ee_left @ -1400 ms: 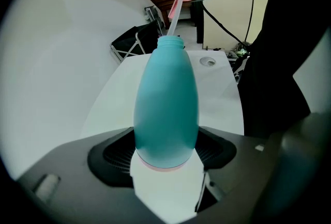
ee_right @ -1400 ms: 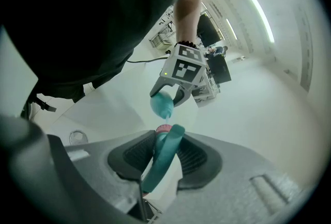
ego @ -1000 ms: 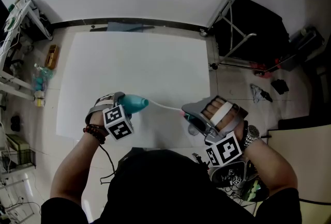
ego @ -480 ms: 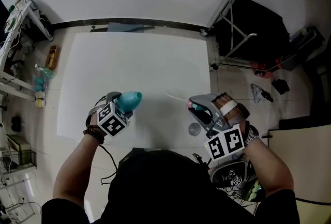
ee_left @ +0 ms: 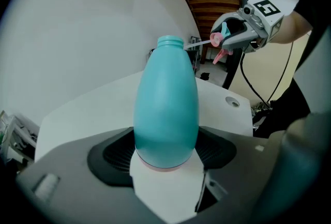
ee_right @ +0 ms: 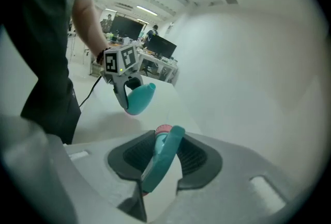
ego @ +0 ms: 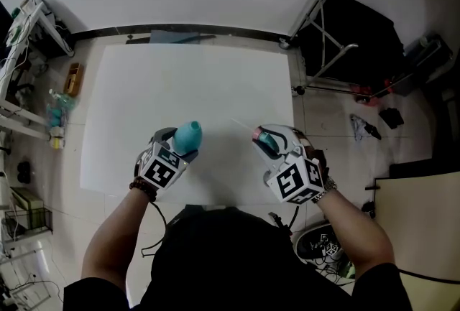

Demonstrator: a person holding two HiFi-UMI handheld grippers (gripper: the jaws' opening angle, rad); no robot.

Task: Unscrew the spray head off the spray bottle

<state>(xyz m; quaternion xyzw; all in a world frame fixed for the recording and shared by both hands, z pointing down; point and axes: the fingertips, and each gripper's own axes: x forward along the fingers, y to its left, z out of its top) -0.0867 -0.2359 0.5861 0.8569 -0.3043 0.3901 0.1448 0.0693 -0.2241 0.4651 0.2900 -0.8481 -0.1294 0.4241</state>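
Observation:
A teal spray bottle (ego: pixel 186 135) without its head sits in my left gripper (ego: pixel 175 149), which is shut on its lower body. In the left gripper view the bottle's open threaded neck (ee_left: pixel 170 41) points away from me. The spray head (ego: pixel 261 138), teal with pink parts, is apart from the bottle, and my right gripper (ego: pixel 269 144) is shut on it. Its thin dip tube (ego: pixel 241 124) sticks out toward the table's middle. The right gripper view has the spray head (ee_right: pixel 163 158) clamped between the pads, with the bottle (ee_right: pixel 140 98) beyond it to the left.
Both hands hover over the near edge of a white table (ego: pixel 187 80). A small round grey thing (ee_left: pixel 231 102) lies on the table near the right gripper. A black folding stand (ego: pixel 345 36) is at the right, cluttered shelves (ego: pixel 29 87) at the left.
The dip tube, which reached to the bottle's neck a second ago, has come away from it. Both grippers have rolled. The right one moved left and lower, and the bottle's neck has swung upward.

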